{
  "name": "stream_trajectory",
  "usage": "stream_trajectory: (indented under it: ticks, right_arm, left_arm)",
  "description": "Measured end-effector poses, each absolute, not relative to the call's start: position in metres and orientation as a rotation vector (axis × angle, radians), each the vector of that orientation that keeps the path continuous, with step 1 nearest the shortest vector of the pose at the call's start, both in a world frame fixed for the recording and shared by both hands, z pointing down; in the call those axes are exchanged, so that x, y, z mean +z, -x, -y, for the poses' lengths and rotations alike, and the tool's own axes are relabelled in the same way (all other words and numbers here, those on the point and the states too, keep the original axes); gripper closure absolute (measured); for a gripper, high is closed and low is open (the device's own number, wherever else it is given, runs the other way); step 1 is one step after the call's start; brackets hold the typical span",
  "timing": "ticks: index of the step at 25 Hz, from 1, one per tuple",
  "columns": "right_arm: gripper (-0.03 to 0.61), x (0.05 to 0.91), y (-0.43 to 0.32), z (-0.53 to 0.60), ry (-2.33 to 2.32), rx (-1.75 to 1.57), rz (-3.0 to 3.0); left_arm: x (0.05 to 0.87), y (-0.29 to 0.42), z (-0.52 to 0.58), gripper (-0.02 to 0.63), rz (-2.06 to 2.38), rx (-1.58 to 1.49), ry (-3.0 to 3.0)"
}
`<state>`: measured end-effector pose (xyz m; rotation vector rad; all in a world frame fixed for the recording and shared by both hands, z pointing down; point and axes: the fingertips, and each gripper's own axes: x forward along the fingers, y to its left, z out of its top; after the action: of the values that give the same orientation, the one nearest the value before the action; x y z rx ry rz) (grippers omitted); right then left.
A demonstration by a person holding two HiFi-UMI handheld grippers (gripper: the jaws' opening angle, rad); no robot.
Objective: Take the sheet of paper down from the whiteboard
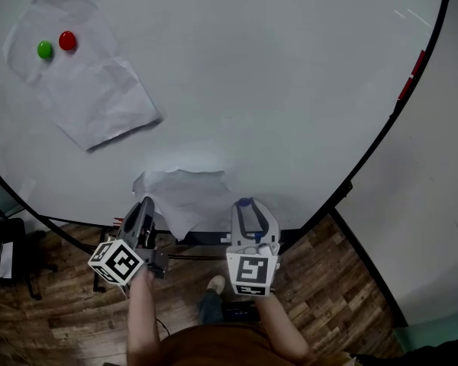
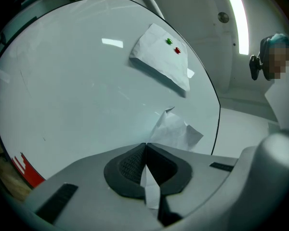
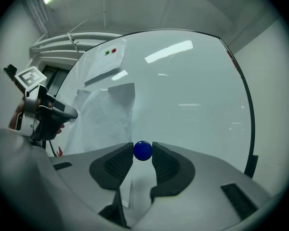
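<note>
Paper [image 2: 176,131], pinched in left tongs [image 2: 145,150], seemingly creased

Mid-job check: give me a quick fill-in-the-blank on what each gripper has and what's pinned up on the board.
The left gripper clamps a crumpled sheet of ____.
The round magnet pinched in the right gripper is coloured ____.
The other sheet is pinned to the whiteboard by a green magnet and a ____ one.
Missing words: paper; blue; red.
</note>
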<state>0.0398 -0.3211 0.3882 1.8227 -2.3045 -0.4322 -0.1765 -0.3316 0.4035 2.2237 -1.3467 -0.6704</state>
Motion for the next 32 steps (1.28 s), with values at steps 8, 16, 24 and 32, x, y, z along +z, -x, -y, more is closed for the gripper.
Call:
stream_trajectory:
  ticks: [8, 16, 24, 32]
  right_arm:
    - [0.442, 0.389, -0.039, 0.323, -1.837, -0.406, 2.309]
    - [0.442, 0.388, -0.034, 0.326, -1.827, -0.411, 2.306]
    - [0.442, 0.388, -0.034, 0.326, -1.817, -0.425, 2.317]
    - [0.443, 0.392, -0.041, 0.325, -1.83, -0.399, 2.296]
  left_arm:
    - [0.405, 0.196, 0.329, 0.59, 1.39, -0.682, -2.197]
    - [0.404, 0.198, 0.331, 0.589, 1.382, -0.678, -2.202]
    - [0.406, 0.197, 0.332, 0.589, 1.39, -0.665, -2.21]
    - [0.409, 0.197, 0.333, 0.589, 1.384, -0.659, -2.204]
